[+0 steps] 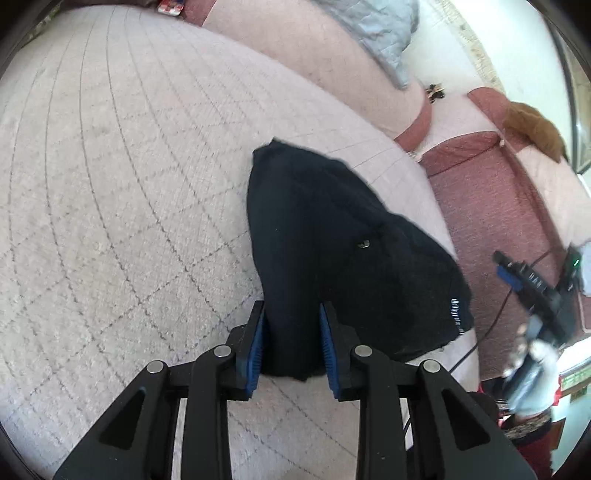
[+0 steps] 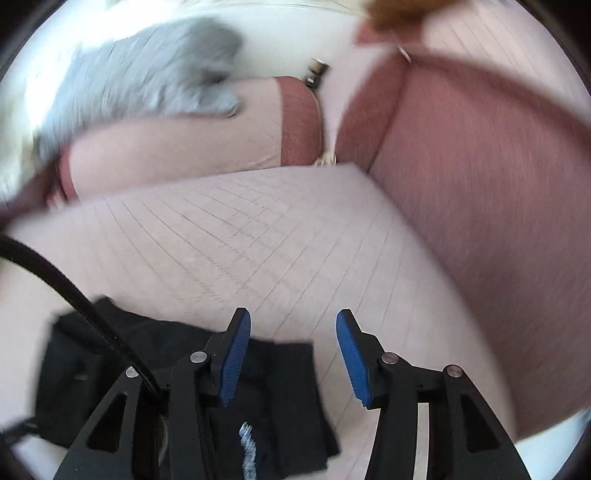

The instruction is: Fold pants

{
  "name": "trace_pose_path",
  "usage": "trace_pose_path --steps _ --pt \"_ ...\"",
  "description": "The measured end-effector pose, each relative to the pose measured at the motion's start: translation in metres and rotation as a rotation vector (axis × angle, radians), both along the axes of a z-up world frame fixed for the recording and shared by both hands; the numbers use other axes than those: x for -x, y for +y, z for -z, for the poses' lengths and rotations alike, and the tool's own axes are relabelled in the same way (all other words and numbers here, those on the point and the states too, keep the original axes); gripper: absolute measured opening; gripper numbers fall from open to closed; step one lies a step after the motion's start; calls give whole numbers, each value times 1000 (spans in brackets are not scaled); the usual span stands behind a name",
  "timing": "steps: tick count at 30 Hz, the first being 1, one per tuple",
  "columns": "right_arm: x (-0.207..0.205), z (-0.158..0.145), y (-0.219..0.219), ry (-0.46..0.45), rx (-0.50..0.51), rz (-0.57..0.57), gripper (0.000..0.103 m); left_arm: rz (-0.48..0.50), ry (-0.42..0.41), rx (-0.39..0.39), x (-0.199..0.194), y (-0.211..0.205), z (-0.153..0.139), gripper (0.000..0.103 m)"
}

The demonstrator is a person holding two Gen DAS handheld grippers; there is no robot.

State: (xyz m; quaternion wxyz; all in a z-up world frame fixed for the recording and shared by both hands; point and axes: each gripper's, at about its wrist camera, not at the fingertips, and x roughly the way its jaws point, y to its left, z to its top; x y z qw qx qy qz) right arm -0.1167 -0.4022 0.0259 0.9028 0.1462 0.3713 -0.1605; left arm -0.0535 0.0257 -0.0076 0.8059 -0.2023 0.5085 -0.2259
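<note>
Left wrist view: the left gripper [image 1: 291, 343] is clamped on a bunched fold of the black pants [image 1: 332, 243], the blue pads [image 1: 257, 350] pressing the cloth from both sides. The rest of the garment spreads away from the jaws across the pale quilted surface [image 1: 129, 184], reaching toward its right edge, with a small white printed label [image 1: 455, 312] visible near the garment's right hem. Beyond the surface lie a pink cushion [image 1: 332, 62], a grey blanket [image 1: 380, 33] and dark red upholstery [image 1: 491, 206]. At the right border, blurred, the right gripper [image 1: 517, 284] is in view with a person's hand [image 1: 528, 354] behind it; its state cannot be read from this view. Right wrist view: the picture is smeared. The right gripper [image 2: 293, 354] stands with its jaws apart and nothing between them; only the quilted surface [image 2: 258, 236] shows in the gap. The pants [image 2: 280, 398] lie low and left in this view, under and beside the left-hand finger, not gripped. A black cable [image 2: 70, 291] crosses over them. The grey blanket [image 2: 147, 81] and red upholstery [image 2: 480, 184] fill the background.
</note>
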Motion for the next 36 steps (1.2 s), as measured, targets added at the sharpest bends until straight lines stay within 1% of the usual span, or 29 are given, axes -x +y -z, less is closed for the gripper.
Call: trace_pose_path --steps 2,3,4,6,7,8,11,12,14,16,17,18,22,25,27,30,34,36 --pt "13 9 3 -53 -44 -7 53 -20 -52 37 3 10 -13 26" --pt "14 14 8 -66 -52 -7 53 -38 -76 43 3 17 -19 26" --pt "13 19 11 -82 -66 -7 53 -66 -105 39 2 24 -24 29" --pt "11 31 9 -122 -113 7 53 -150 -153 0 -3 42 -31 33" --pt "10 36 6 -143 -133 26 53 -175 -162 -16 -4 48 -32 34" --pt "6 37 7 -151 -150 39 53 -221 -168 -38 -8 57 -32 34" --pt "4 48 -21 -181 -294 81 54 -284 -148 -44 -18 72 -27 34" --pt "5 49 -28 -192 -323 91 55 -295 -137 -39 -21 75 -25 35" --pt "8 51 -42 -208 -367 122 60 -311 -108 -40 -30 78 -18 35" --pt "7 54 -53 -213 -417 135 61 -306 -85 -45 -34 77 -11 35" --pt "7 58 -56 -215 -459 132 61 -303 -80 -49 -35 77 -8 36" --pt "7 60 -57 -213 -473 128 61 -302 -81 -62 -36 75 -6 37" --pt "-3 65 -50 -179 -466 93 62 -275 -68 -107 -46 63 0 39" --pt "-4 62 -42 -182 -440 65 62 -249 -63 -121 -44 57 4 39" --pt "1 57 -42 -197 -412 78 63 -238 -66 -115 -41 55 2 39" --pt "10 51 -47 -220 -392 114 67 -227 -86 -132 -37 49 -2 39" --pt "21 53 -55 -215 -413 152 69 -199 -108 -128 -31 41 -8 40" --pt "26 56 -57 -208 -433 166 69 -170 -140 -146 -25 33 -15 40"
